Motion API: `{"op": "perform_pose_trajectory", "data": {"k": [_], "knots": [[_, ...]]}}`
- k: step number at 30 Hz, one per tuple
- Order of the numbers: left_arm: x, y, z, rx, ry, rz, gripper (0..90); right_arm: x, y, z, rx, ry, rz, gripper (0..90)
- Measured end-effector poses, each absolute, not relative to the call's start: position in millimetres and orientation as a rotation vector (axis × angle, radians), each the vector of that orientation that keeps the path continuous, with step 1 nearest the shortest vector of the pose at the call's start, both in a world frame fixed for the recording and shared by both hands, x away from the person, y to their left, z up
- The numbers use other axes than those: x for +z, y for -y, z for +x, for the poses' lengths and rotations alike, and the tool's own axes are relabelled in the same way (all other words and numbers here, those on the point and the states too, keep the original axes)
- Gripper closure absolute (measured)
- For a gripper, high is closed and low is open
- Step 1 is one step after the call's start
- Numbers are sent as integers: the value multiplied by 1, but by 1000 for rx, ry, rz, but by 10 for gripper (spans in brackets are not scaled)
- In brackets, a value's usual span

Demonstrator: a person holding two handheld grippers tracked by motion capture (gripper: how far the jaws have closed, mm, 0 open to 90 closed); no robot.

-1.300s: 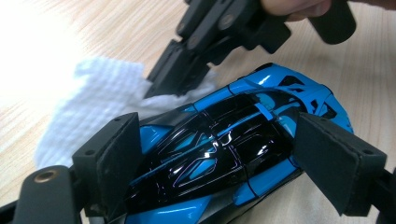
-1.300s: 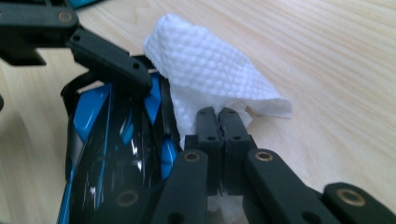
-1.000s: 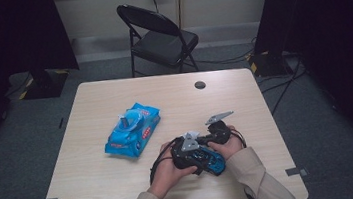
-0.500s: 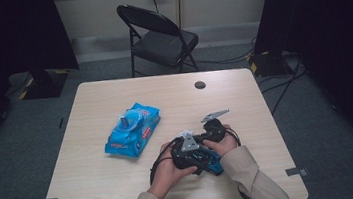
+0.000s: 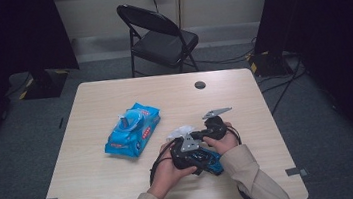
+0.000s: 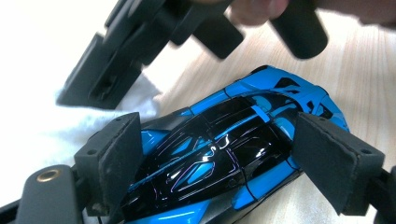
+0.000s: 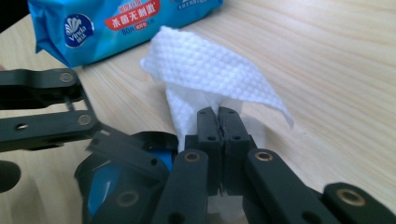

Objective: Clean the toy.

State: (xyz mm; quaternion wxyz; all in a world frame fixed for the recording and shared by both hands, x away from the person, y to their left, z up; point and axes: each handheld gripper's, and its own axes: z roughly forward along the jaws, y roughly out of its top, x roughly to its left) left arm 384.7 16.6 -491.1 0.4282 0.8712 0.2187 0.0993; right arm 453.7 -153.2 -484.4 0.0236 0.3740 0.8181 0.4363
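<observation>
Holding a toy car (image 6: 224, 154), the left gripper (image 6: 219, 154) has its jaws wide apart, one pad on each side of the car. The car is blue and black and shiny. It sits low on the bench (image 5: 99, 189), close to the person's edge, between the two hands. The left pad (image 6: 116, 154) looks like it touches the car's side. The right pad (image 6: 327, 163) sits right by the other side, and I cannot tell if it presses there.

The right gripper (image 7: 219, 128) has its jaws shut tight together. They pinch a white wipe (image 7: 210, 70). The wipe sticks up out of the jaws and spreads out above them like a little fan. It hangs just beside the car, and in the left gripper view the white wipe (image 6: 56, 130) lies next to the front of the car.

From the high view, both hands are close together, the left gripper (image 5: 185, 151) and the right gripper (image 5: 213, 128) almost touching. A blue pack of wipes (image 5: 133, 130) lies on the bench near them, off to the left. Its top flap is open.
</observation>
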Motion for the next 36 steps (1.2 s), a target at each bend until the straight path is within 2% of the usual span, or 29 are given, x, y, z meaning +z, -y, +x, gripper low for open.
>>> {"op": "perform_pose_trajectory", "data": {"k": [12, 20, 36], "knots": [[-491, -18, 385, 250, -541, 2177, 165, -465, 194, 426, 1397, -2489, 1096, 892], [-491, -17, 385, 249, -541, 2176, 165, -470, 225, 405, 1430, -2453, 1117, 891], [-491, -16, 384, 253, -539, 2175, 166, -490, 257, 371, 1387, -2453, 1155, 890]]}}
